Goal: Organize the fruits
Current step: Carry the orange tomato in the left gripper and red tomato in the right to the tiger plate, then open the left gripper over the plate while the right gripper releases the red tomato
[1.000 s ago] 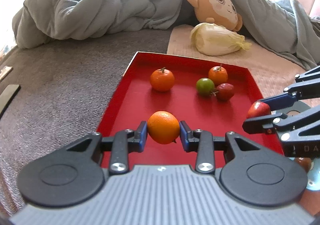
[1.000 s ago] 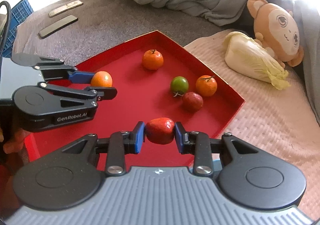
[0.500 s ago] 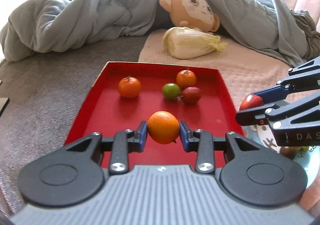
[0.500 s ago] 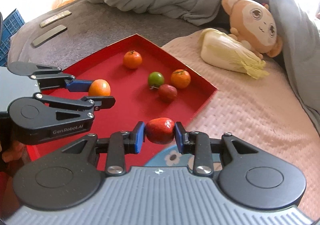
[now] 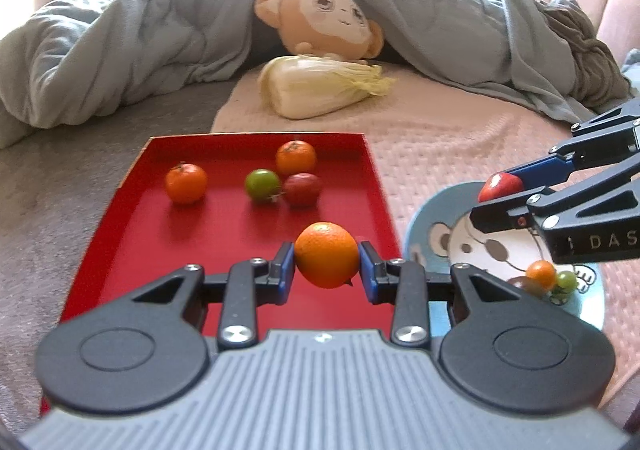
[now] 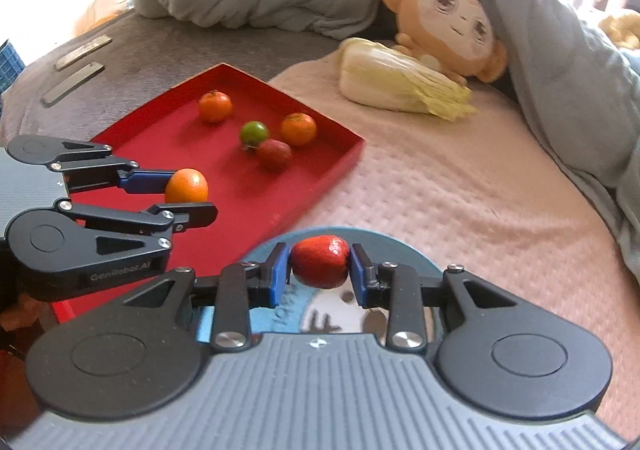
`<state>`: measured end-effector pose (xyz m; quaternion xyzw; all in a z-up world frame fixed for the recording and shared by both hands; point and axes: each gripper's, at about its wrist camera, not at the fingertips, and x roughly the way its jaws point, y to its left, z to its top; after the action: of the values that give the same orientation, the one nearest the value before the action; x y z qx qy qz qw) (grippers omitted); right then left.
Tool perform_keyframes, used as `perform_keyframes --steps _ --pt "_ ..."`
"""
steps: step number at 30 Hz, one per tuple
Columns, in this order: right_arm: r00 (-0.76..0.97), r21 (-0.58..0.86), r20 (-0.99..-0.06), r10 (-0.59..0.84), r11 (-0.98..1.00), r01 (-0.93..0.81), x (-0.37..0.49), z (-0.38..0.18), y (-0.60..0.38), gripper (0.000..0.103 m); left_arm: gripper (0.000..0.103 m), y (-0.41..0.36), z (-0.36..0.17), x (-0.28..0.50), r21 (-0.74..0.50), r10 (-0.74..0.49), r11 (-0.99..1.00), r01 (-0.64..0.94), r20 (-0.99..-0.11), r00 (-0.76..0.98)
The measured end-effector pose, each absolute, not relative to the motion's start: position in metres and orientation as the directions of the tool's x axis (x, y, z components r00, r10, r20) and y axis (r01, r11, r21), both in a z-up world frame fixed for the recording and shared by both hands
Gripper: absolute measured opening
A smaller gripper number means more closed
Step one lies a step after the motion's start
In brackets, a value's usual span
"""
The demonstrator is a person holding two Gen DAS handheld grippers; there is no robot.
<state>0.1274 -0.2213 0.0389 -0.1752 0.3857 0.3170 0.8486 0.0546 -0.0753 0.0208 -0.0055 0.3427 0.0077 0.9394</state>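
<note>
From the left wrist, an orange (image 5: 327, 255) is seen clamped in the left gripper (image 5: 327, 276) above the red tray (image 5: 370, 166), the blue plate (image 5: 416, 226) lying off to its right. From the right wrist, a red fruit (image 6: 320, 261) is pinched in the right gripper (image 6: 319, 270), already held over the plate's rim (image 6: 400, 246), so the right hand is judged nearer.

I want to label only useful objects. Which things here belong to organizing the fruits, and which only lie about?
Job:
- held orange
- held red fruit
- red tray with four fruits
- cartoon plate with fruits

Lying about:
- plush monkey
- cabbage
- grey blanket
- two flat bars
</note>
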Motion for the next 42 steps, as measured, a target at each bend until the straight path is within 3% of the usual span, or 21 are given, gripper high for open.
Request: perform_keyframes --steps 17,26,42 --pt "0.547 -0.022 -0.779 0.308 0.857 -0.514 0.148 0.022 -0.303 0.038 0.038 -0.133 0.019 0.079 -0.017 -0.075 0.996 0.084 -0.647 0.759" --pt "0.499 -0.019 -0.808 0.314 0.832 -0.554 0.153 0.007 -0.288 0.038 0.038 -0.155 -0.009 0.106 0.029 -0.057 0.994 0.106 -0.691 0.72" --pt "0.503 -0.041 -0.816 0.285 0.84 -0.542 0.159 -0.004 -0.276 0.038 0.039 -0.155 -0.008 0.105 0.058 -0.075 0.986 0.156 -0.682 0.728"
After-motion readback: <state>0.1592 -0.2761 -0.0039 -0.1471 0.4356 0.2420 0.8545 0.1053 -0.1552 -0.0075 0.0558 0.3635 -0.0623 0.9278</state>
